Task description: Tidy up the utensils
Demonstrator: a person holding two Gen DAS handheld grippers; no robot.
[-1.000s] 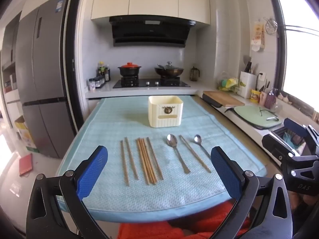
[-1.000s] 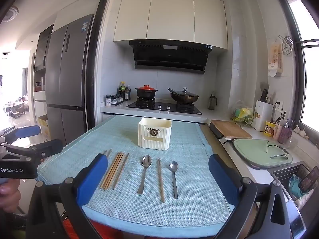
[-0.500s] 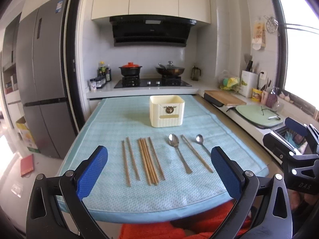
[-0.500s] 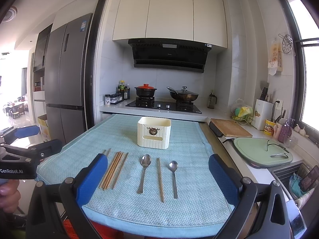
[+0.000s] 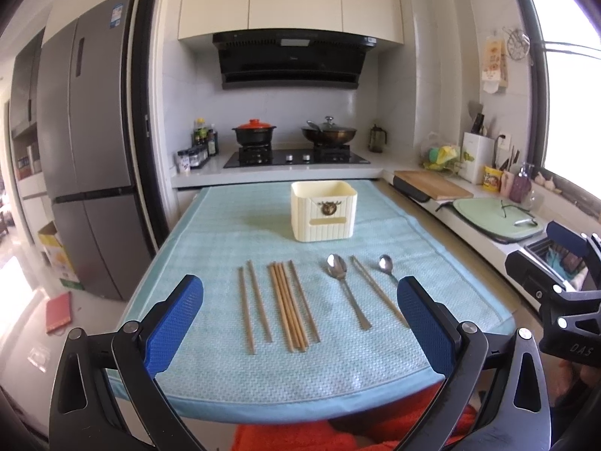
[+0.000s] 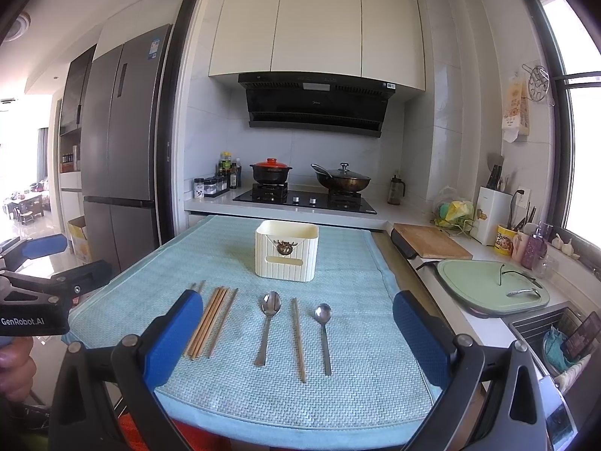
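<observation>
Readable writing: "GenRobot.AI" on left gripper [image 6: 35, 300] at left edge of right-wrist frame; "DAS" on right gripper [image 5: 563, 297] at right edge of left-wrist frame. Both grippers spread wide, blue pads [image 5: 174, 323] holding nothing. Centre frame, on blue cloth [image 6: 357, 383]: bundled chopsticks [image 5: 289, 304], two separate chopsticks [image 5: 253, 306], large spoon [image 6: 267, 329], single chopstick [image 6: 298, 338], small spoon [image 6: 325, 332]. Long axes running near-to-far, spoon bowls toward cream holder [image 6: 287, 250] above.
</observation>
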